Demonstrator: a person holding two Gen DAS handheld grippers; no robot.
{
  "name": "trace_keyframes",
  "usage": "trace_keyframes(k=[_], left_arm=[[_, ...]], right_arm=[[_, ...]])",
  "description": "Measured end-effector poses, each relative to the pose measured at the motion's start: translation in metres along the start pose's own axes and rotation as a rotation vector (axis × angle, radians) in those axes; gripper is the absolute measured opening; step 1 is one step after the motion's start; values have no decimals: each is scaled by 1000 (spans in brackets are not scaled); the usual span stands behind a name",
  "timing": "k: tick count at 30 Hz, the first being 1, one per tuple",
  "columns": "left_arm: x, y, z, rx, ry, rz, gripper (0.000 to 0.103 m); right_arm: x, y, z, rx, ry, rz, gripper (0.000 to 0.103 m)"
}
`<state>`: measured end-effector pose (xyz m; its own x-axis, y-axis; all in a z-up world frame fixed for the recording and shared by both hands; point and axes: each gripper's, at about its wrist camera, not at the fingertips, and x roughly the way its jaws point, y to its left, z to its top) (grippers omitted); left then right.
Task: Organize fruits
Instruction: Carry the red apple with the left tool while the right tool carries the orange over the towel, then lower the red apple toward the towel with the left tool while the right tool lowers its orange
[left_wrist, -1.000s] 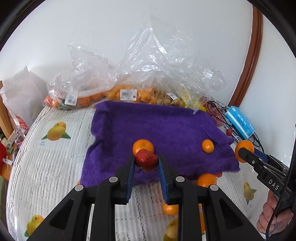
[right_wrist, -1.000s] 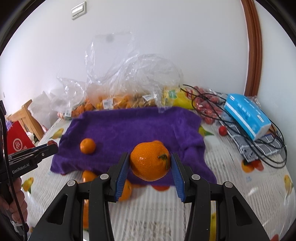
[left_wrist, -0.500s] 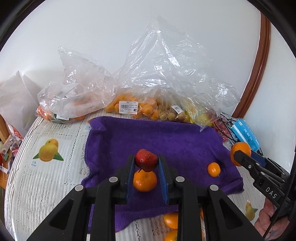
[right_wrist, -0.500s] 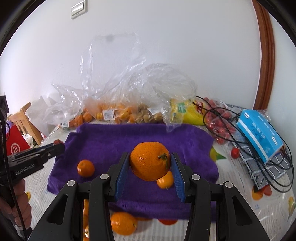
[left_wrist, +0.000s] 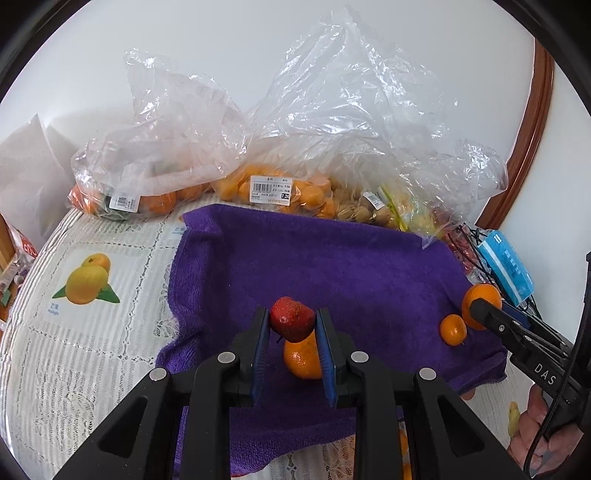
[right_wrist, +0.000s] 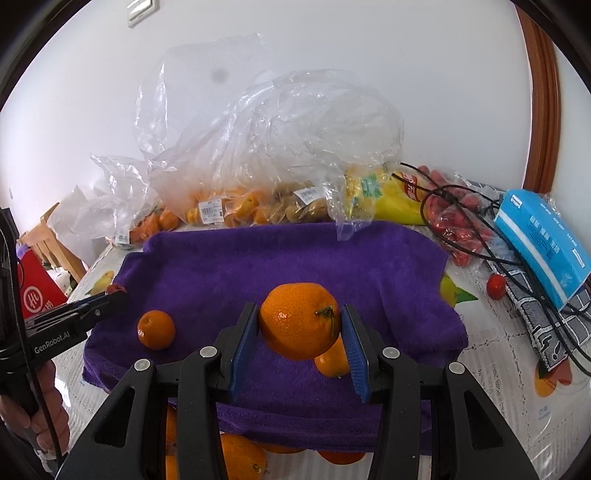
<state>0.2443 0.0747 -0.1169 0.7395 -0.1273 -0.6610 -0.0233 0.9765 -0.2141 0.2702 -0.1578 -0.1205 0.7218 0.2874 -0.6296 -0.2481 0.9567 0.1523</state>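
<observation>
My left gripper (left_wrist: 291, 325) is shut on a red strawberry (left_wrist: 291, 319) and holds it above the purple towel (left_wrist: 332, 266). An orange (left_wrist: 301, 360) lies on the towel right below it. My right gripper (right_wrist: 299, 325) is shut on a large orange (right_wrist: 299, 321) above the towel's front part (right_wrist: 277, 266); it also shows at the right of the left wrist view (left_wrist: 480, 308). Two small oranges lie on the towel (right_wrist: 156, 329) (right_wrist: 332, 360). The left gripper shows at the left of the right wrist view (right_wrist: 110, 295).
Clear plastic bags of oranges and other fruit (left_wrist: 273, 192) line the wall behind the towel. A blue tissue pack (right_wrist: 543, 236), black cables (right_wrist: 480, 254) and small red fruits (right_wrist: 458, 229) lie at the right. More oranges (right_wrist: 240, 456) lie in front of the towel.
Both grippers have moved forward over the towel with their fruit still held. The oranges on the towel now appear nearer and lower in both views.
</observation>
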Motion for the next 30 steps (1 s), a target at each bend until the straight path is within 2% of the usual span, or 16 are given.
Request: trace_keyframes(k=[8,30], left_arm=[[4,-5,-5,15,15,-3,24],[5,-6,-5,12,27,1,24]], right_arm=[[4,10,-6,-62,3,-15,45],[8,5,-9,-41,27,-20,45]])
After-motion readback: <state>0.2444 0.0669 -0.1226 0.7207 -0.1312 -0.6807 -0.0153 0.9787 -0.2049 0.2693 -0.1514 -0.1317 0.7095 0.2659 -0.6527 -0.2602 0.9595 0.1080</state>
